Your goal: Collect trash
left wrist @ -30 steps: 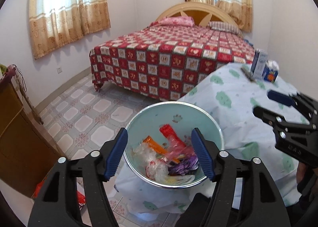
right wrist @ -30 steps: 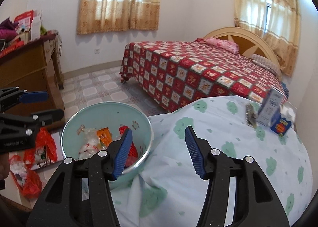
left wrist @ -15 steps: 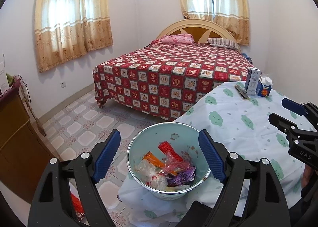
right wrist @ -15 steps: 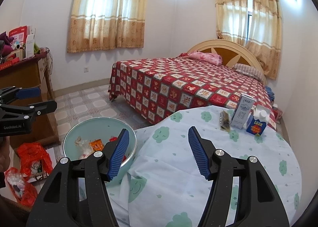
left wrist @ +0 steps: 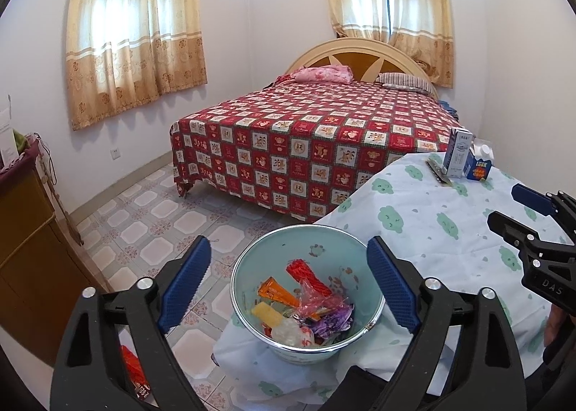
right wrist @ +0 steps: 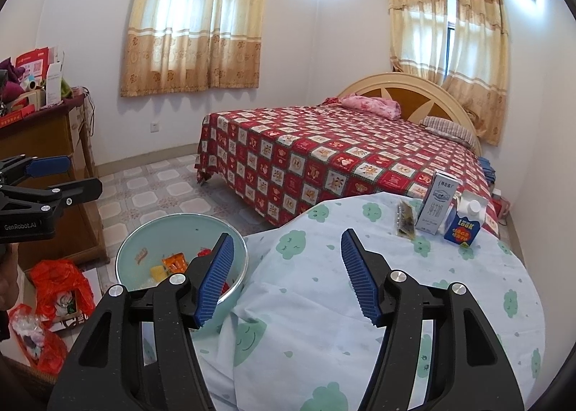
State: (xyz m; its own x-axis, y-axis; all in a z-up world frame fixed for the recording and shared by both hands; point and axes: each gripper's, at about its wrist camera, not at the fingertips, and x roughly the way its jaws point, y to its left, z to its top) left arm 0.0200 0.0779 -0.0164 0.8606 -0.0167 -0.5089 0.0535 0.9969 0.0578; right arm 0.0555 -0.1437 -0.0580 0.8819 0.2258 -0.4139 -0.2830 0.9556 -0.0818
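Both grippers are sitting higher and farther back than a second ago, so the bin (left wrist: 306, 288) is looking smaller. Left gripper (left wrist: 288, 283) is opening, nothing between its jaws; right gripper (right wrist: 288, 278) is spread and empty. Wrappers (left wrist: 309, 306) are lying in the bin at the table (right wrist: 396, 303) edge: likely light, crinkly, slippery; pinching a loose fold looks best. Cartons (right wrist: 450, 213) are standing far across.
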